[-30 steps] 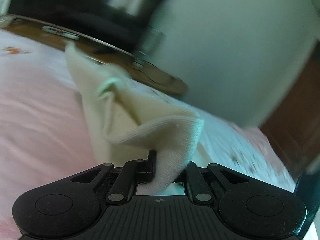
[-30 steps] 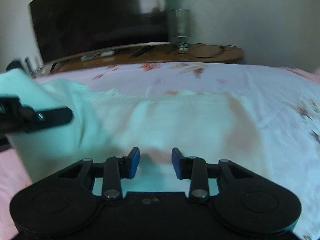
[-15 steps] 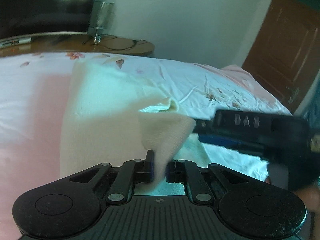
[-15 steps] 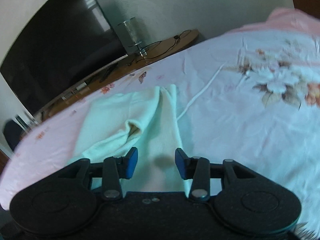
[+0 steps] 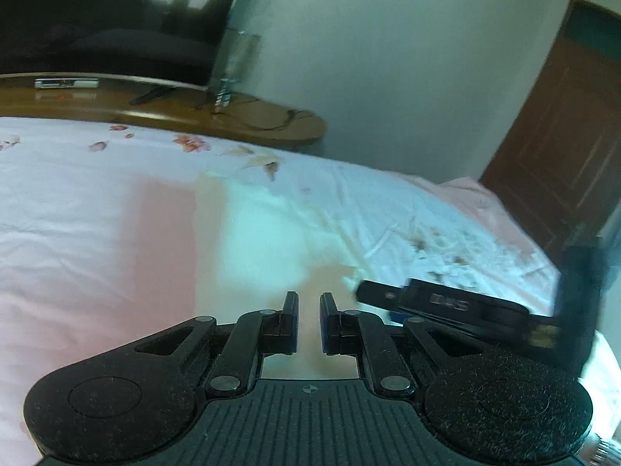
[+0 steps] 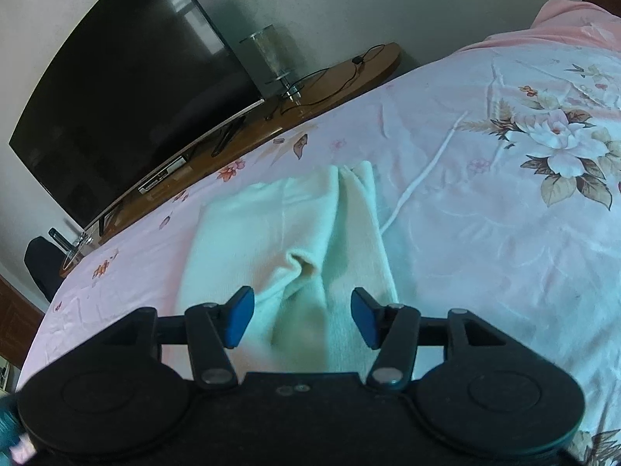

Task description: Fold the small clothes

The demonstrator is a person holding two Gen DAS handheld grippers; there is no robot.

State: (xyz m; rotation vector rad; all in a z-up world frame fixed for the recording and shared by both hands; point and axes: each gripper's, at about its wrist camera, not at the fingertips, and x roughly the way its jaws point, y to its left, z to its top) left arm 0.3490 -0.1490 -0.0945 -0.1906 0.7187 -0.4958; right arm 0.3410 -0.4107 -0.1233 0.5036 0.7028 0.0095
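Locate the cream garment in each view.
Left wrist: cream garment lies blurred at centre, ahead of the tool tips.
Right wrist: it lies on the floral bedsheet, centre, above the tool.
Shared landmark: the television, upper left in both.

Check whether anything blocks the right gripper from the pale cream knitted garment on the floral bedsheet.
Nothing visible does. The right gripper, jaws opening with nothing pinched, hangs directly over the pale cream knitted garment, which lies on the floral bedsheet with only open air between them.
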